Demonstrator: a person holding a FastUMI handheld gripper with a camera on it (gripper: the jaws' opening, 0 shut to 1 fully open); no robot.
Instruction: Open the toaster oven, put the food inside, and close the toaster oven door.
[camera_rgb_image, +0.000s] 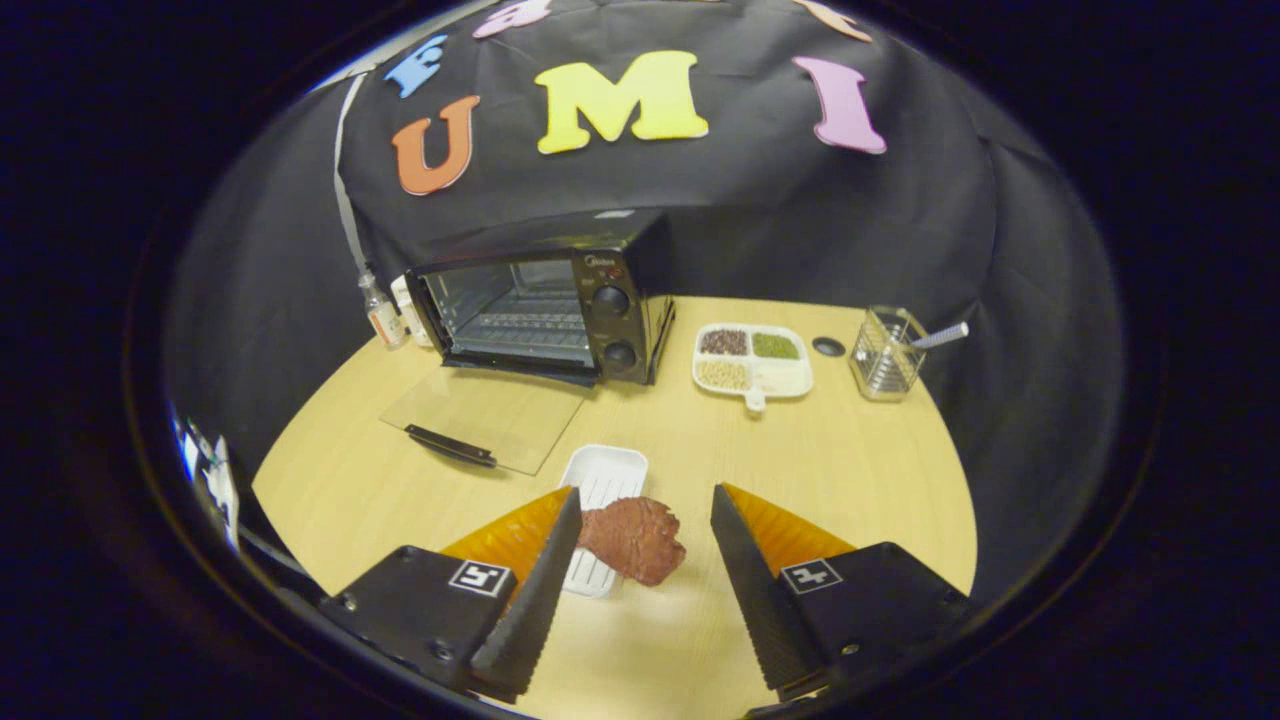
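- While the toaster oven (545, 305) stands well beyond the tongs (645, 530) with its glass door (480, 415) folded flat onto the bench (850, 470), the step in hand looks to be picking up the food.
- The tongs are apart; the brown piece of food (632, 540) lies between the fingers, close by the left one, with a clear gap to the right one, and half over the white tray (600, 490).
- To do it well, I would centre the tongs on the food before closing, then lift it clear of the tray's rim and carry it over the door to the wire rack.
- Beyond the right finger, a divided white dish (752, 362) holds dark, green and pale grains in separate compartments.
- Further right, a clear holder (884, 355) contains a slanting metal utensil.
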